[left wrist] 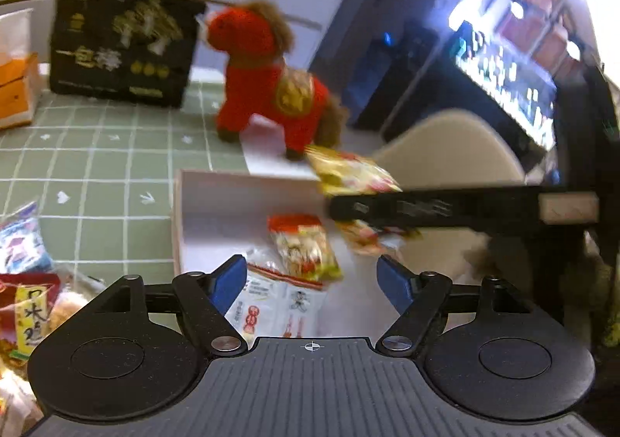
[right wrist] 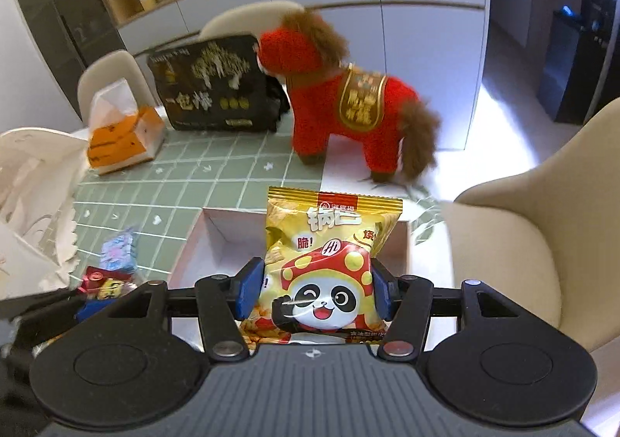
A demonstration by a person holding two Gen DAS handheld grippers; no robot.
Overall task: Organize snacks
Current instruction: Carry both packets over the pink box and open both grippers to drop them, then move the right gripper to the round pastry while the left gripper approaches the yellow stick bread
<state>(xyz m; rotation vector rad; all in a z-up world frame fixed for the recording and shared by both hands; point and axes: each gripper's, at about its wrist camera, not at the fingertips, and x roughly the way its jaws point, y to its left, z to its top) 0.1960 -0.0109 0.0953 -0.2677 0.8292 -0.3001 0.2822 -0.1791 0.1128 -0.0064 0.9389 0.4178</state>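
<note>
A white open box [left wrist: 201, 200] [right wrist: 217, 231] sits on the green grid mat. Inside it lie a red-and-green snack packet [left wrist: 306, 247] and a white packet [left wrist: 271, 305]. My left gripper [left wrist: 312, 278] is open and empty, above the box's near side. My right gripper [right wrist: 314, 288] is shut on a yellow panda snack bag [right wrist: 329, 262] and holds it upright over the box. In the left wrist view the same bag [left wrist: 348, 173] hangs from the right gripper's black arm [left wrist: 426, 208]. Loose snacks [left wrist: 23, 289] [right wrist: 112, 270] lie left of the box.
A red plush horse [left wrist: 271, 76] [right wrist: 348, 104] stands behind the box. A black package [left wrist: 124, 45] [right wrist: 217, 88] and an orange-and-white carton [right wrist: 120, 138] stand further back. A beige chair [right wrist: 542, 224] is at the right. White paper packaging [right wrist: 31, 196] lies at the left.
</note>
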